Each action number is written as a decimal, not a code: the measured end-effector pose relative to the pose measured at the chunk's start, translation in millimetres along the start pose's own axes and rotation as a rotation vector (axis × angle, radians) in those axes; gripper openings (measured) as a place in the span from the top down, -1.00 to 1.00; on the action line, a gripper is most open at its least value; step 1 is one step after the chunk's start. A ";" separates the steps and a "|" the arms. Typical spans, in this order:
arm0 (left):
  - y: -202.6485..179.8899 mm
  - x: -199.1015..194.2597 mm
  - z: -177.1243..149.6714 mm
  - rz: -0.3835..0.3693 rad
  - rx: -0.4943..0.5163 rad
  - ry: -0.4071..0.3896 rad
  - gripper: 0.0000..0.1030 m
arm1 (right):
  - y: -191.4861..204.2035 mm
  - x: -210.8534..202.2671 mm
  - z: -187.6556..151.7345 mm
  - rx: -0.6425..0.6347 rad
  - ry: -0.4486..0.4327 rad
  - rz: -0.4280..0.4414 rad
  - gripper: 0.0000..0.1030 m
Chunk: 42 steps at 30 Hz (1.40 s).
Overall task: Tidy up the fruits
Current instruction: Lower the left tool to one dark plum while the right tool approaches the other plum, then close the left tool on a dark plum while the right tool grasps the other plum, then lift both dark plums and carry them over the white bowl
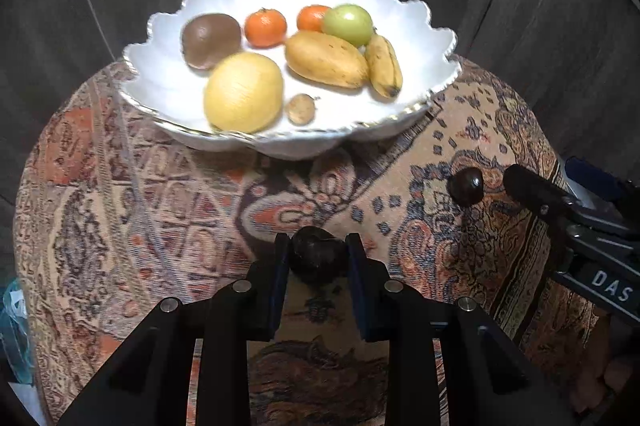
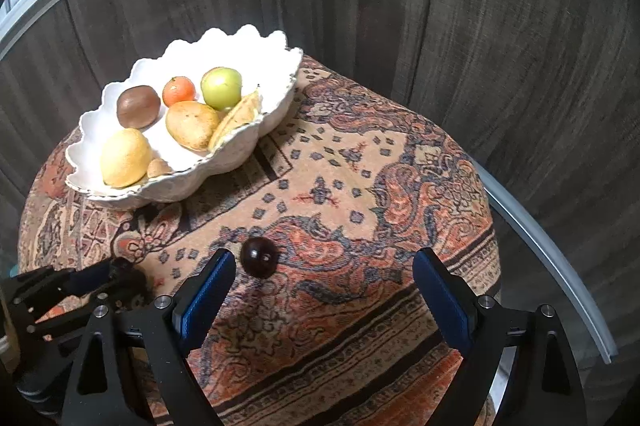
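Two dark fruits remain outside the white bowl (image 1: pixel 440 82): my left hand-held gripper (image 1: pixel 318 258) is clamped on one dark fruit (image 1: pixel 316 260), while my right hand-held gripper (image 2: pixel 320 290), spread wide and empty, flanks the other dark fruit (image 2: pixel 259 257) on the table (image 2: pixel 360 186).

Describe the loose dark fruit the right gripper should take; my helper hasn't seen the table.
On the patterned cloth, in front of the white scalloped bowl, lie two dark fruits. Take the glossy round one lying free by the open right gripper, not the one clamped in the left gripper.
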<state>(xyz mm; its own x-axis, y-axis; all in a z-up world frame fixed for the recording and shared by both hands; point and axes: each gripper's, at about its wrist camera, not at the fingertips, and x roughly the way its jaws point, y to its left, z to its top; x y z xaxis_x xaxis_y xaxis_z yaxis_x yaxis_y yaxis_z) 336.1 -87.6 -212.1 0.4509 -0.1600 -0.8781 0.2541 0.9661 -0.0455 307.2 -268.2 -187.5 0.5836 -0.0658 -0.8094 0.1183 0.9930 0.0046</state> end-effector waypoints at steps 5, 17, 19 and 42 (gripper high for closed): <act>16.4 -9.0 -0.7 0.032 -0.022 -0.033 0.46 | 16.3 8.0 2.9 -0.033 0.007 0.019 -0.76; 28.0 0.6 -3.9 0.049 -0.048 -0.022 0.46 | 31.5 36.4 -1.0 -0.058 0.064 0.042 -0.28; 28.6 2.3 -4.1 0.049 -0.049 -0.016 0.46 | 31.4 41.7 -2.4 -0.056 0.082 0.048 -0.10; 26.9 -26.7 4.6 0.053 -0.051 -0.058 0.46 | 32.5 14.4 1.5 -0.070 0.059 0.079 0.48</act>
<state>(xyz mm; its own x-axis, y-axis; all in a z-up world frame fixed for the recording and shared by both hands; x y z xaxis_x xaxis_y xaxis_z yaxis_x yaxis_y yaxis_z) 334.8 -58.3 -187.7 0.5117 -0.1189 -0.8509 0.1853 0.9823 -0.0258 320.6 -237.1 -198.1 0.5399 0.0168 -0.8415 0.0160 0.9994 0.0302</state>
